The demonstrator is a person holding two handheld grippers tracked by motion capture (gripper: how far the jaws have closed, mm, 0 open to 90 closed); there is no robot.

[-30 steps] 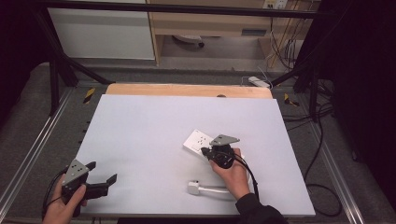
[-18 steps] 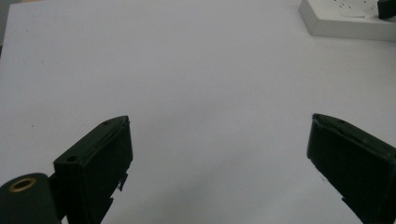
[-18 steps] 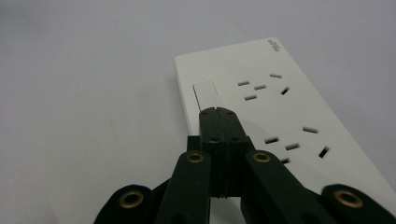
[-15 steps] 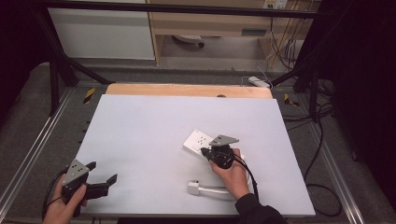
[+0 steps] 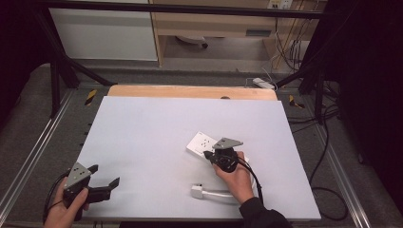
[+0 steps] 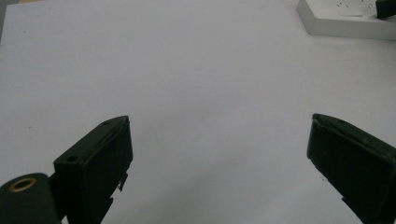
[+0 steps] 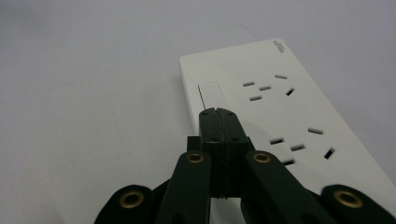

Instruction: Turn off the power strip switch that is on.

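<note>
We see the right gripper, jaws pressed together, tips over the power strip beside its switch; the left gripper, jaws apart, sits well away.

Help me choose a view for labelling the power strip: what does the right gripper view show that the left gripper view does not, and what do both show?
Right gripper view alone: the power strip's top face close up, with its socket slots and rocker switch, and the right tool with its jaws shut together, tips over the strip by the switch. Left gripper view alone: the left tool with jaws spread wide over bare table, holding nothing. Both: the white table surface and the power strip, which in the left gripper view is just a far corner.
</note>
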